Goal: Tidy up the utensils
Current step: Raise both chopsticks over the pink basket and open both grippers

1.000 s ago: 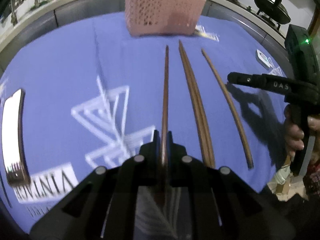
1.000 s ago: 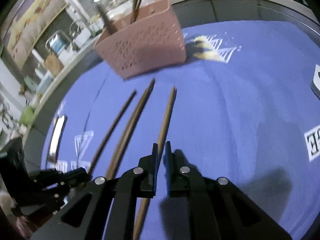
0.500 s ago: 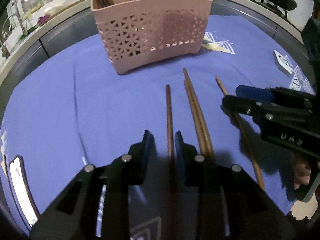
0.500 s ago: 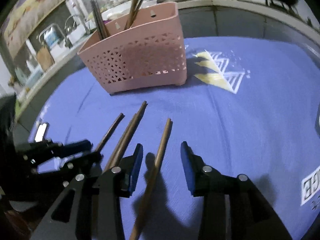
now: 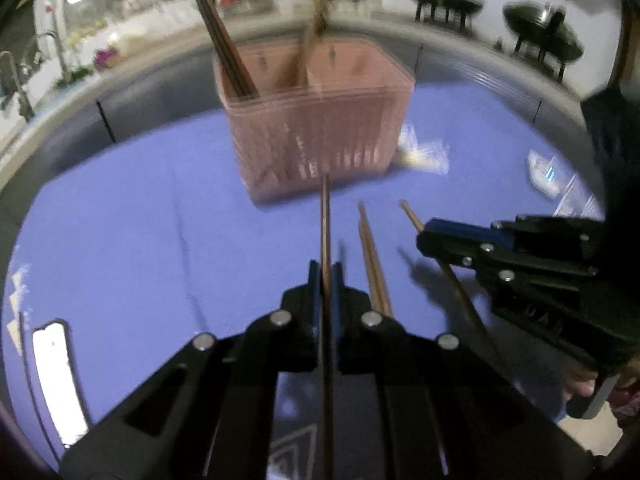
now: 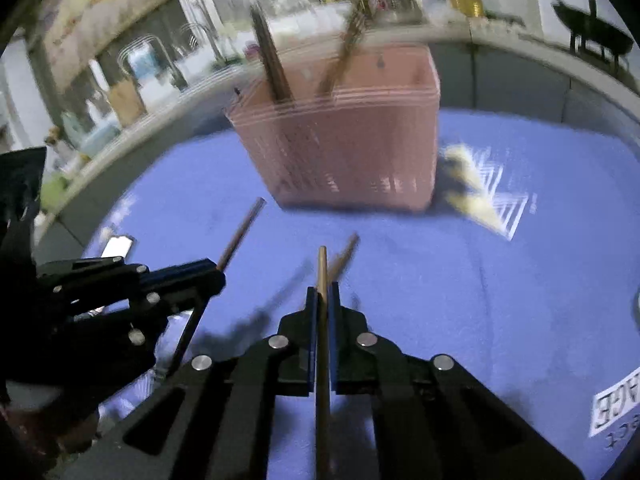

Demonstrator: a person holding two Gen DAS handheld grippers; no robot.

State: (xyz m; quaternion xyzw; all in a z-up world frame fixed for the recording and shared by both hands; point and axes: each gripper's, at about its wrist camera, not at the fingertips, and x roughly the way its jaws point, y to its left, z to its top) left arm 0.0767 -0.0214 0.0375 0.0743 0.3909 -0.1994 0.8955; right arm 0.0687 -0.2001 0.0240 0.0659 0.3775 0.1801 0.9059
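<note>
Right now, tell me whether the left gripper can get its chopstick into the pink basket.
Probably yes: the left gripper is shut on its chopstick, and nothing stands between it and the pink basket ahead.

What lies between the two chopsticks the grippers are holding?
In the left wrist view, a pair of chopsticks lies on the blue cloth between the left gripper's chopstick and the right gripper's chopstick.

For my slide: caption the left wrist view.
Left gripper clamps one chopstick, aimed at the pink basket.

No legible txt; cloth (image 6: 460,280) print mirrored.
</note>
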